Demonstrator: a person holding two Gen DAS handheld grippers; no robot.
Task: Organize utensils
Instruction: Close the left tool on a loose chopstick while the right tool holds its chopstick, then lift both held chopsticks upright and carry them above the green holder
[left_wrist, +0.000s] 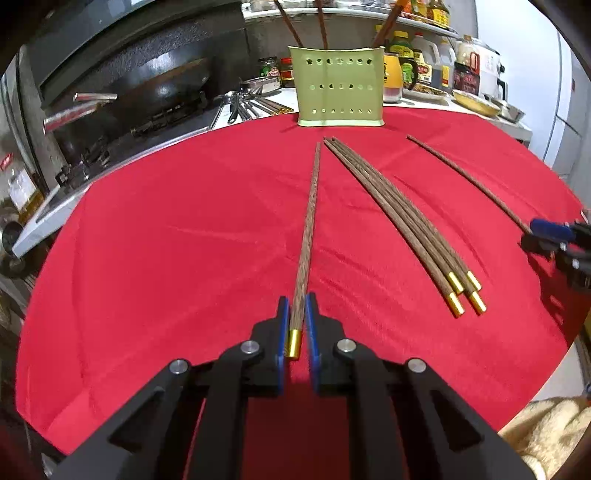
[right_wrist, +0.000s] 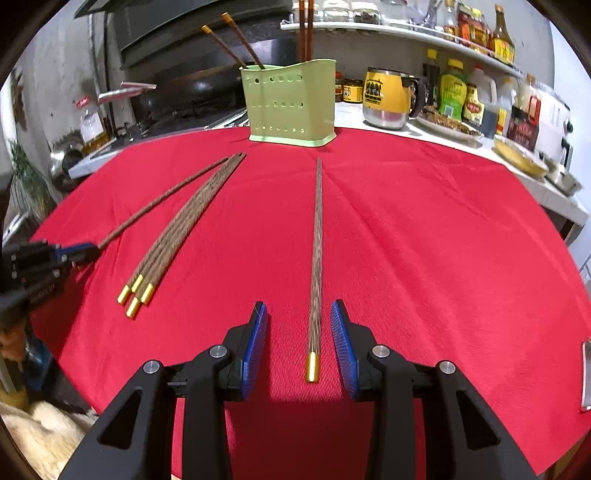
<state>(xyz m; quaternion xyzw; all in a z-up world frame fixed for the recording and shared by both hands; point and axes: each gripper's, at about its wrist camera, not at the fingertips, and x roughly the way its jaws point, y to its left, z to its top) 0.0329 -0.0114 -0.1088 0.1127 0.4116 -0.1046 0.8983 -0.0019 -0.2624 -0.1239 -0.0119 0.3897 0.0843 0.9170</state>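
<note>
Four gold-capped chopsticks (left_wrist: 413, 225) lie bundled between my grippers, short of the green holder (left_wrist: 340, 86), while my left gripper (left_wrist: 297, 325) pinches one dark chopstick (left_wrist: 308, 236) and my right gripper (right_wrist: 298, 332) jaws straddle another chopstick (right_wrist: 316, 266) untouched.

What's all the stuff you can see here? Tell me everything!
Cloth: one, red, covering the table.
Holder: one, green, cloth's far edge.
Chopsticks in holder: four, brown, standing up.
Bundled chopsticks: four, brown with gold ends, mid-cloth.
Single chopsticks: two, brown, either side of the bundle.
Mug: one, yellow, counter behind.
Left tool: one, black and blue, shut on one single chopstick.
Right tool: one, black and blue, open around the other.
</note>
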